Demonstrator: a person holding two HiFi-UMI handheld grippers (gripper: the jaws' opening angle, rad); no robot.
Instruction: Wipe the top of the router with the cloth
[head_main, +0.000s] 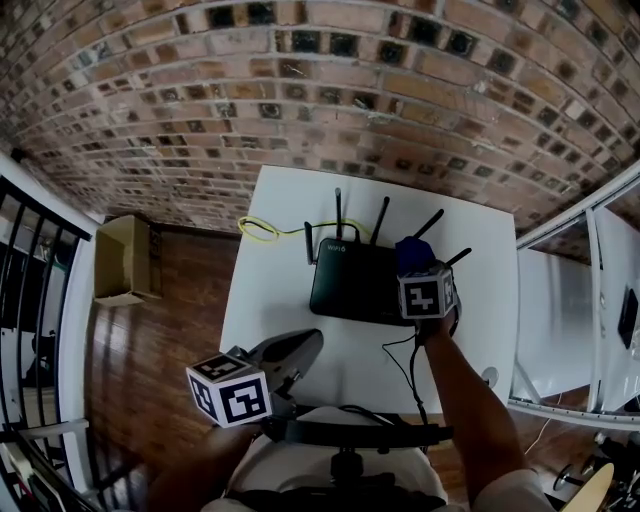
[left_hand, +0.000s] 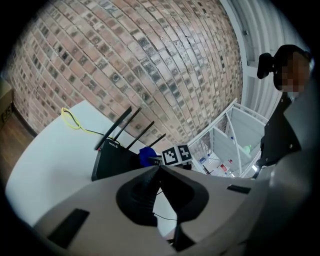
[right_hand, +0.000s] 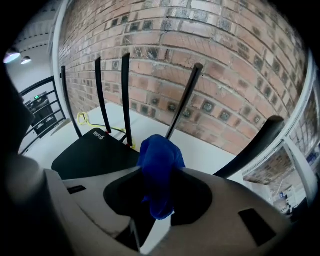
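The right hand-held gripper (right_hand: 160, 172) clamps a bunched blue cloth (right_hand: 159, 152) between its jaws at the right edge of the black router (head_main: 352, 282). The router sits toward the far side of the white worktop (head_main: 275, 290), antennas up. The left hand-held gripper (left_hand: 159, 168), jaws together and empty, hangs over the worktop's near edge, left of the router.

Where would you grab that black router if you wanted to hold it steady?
Probably the router's front left corner, approached from the person's side: the body lies flat, thin antennas stand along its back, and the right gripper holds the cloth at the right end.
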